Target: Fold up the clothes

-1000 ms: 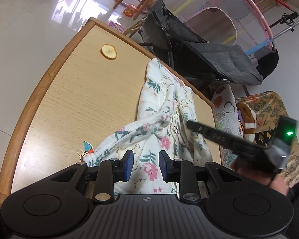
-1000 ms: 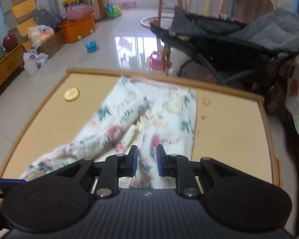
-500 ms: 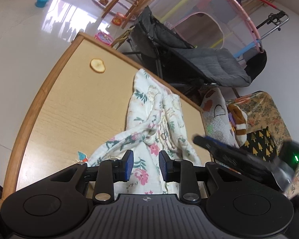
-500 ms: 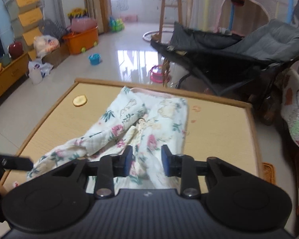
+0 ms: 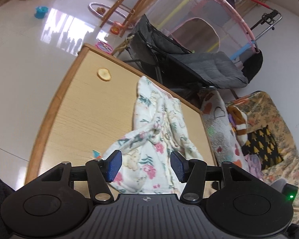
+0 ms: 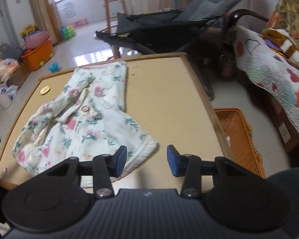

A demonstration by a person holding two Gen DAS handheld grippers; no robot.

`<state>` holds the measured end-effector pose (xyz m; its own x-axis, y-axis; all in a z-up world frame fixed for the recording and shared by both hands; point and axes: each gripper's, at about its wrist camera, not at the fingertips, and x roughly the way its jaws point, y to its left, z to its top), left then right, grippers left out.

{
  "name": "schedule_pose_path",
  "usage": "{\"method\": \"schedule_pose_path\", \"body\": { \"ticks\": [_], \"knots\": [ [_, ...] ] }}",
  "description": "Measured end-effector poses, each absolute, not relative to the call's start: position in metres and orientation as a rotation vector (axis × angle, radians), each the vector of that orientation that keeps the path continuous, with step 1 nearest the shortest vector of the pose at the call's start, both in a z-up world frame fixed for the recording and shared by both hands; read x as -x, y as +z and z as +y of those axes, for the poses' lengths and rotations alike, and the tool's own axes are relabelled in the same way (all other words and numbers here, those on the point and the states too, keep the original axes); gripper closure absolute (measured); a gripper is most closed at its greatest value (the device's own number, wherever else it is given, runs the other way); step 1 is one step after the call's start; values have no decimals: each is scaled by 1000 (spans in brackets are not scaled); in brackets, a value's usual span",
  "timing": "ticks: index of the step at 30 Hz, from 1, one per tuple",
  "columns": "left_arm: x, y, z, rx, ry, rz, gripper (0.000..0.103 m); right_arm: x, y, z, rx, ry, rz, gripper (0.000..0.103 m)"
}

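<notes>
Floral garment (image 6: 85,117) lies crumpled and partly twisted on the desk (image 6: 169,103), spread ahead of and to the left of the right gripper (image 6: 147,159); in the left wrist view it sits directly ahead of the left gripper (image 5: 145,165), running away toward the far desk edge. Cloth looks thin, soft and light: judged to drape and bunch, no stiffness, low slip on the wood, not fragile. A thicker ribbed hem (image 6: 147,149) lies just ahead of the right gripper's left finger, not touching as far as can be told; judged the best hold, since the doubled edge gives the pads something firm, with a matching corner for the other gripper. Both sets of fingers spread wide, nothing between them. A small ring or button (image 6: 85,108) shows mid-garment; a round yellowish disc (image 6: 45,90) lies apart from the cloth near the far left corner. Containers: woven orange basket (image 6: 239,137) on the floor to the right of the desk, contents not visible; orange bin (image 6: 39,56) far left, something pink on top.
</notes>
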<state>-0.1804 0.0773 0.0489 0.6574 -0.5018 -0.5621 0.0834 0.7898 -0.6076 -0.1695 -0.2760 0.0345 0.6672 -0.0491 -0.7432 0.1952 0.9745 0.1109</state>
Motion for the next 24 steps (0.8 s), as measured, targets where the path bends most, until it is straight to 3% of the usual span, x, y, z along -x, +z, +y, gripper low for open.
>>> {"method": "schedule_pose_path", "body": {
  "ticks": [24],
  "knots": [
    [178, 13, 100, 597, -277, 779, 48, 183, 29, -271, -210, -155, 867, 59]
  ]
}}
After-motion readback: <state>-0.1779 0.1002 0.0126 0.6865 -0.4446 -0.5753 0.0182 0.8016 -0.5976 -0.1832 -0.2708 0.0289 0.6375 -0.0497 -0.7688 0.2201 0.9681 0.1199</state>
